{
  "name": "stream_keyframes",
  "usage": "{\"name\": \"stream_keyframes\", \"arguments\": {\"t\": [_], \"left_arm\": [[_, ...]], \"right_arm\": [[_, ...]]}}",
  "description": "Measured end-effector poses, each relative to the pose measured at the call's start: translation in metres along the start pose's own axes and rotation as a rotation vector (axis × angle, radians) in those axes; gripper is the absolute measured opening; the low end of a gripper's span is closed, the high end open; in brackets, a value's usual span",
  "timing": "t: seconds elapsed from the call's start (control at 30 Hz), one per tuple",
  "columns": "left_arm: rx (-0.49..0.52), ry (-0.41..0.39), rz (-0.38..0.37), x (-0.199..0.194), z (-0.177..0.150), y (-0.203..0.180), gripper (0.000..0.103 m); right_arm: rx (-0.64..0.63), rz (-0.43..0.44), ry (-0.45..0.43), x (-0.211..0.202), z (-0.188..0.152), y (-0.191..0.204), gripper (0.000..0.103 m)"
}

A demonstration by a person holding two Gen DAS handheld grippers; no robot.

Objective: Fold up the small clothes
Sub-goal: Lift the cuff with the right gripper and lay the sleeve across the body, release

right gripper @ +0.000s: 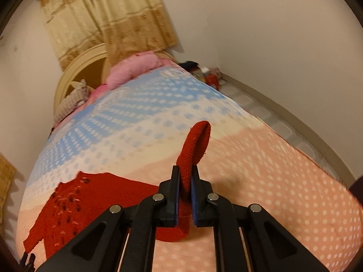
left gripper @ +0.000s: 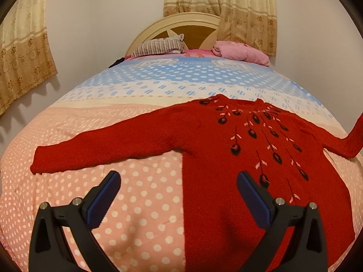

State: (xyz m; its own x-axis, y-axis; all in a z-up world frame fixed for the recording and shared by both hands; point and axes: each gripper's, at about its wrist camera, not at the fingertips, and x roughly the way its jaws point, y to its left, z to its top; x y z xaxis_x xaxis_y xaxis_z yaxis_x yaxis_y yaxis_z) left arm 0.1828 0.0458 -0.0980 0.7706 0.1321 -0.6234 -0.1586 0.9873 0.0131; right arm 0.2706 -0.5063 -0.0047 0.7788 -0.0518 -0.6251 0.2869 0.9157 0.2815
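Red sweater flat on bed, right gripper pinching its seemingly lifted sleeve, left gripper agape.

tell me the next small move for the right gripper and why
Probably carry the pinched right sleeve inward across the red sweater body. The right gripper has its jaws shut on that sleeve, lifted off the bedspread, while the left sleeve lies flat and the left gripper hangs open.
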Motion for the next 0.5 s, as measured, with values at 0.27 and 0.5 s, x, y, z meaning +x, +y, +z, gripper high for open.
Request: {"name": "stream_keyframes", "arguments": {"t": [0.27,0.5], "left_arm": [[-0.021,-0.014,0.001,-0.005,0.007,0.012,0.103],[-0.043,-0.023,0.005,-0.006,0.012,0.021,0.103]], "right_arm": [[-0.155,0.103,-0.07,-0.027,0.031,0.112,0.008],[-0.283,0.189,-0.107,-0.039,0.038,0.204,0.008]]}}
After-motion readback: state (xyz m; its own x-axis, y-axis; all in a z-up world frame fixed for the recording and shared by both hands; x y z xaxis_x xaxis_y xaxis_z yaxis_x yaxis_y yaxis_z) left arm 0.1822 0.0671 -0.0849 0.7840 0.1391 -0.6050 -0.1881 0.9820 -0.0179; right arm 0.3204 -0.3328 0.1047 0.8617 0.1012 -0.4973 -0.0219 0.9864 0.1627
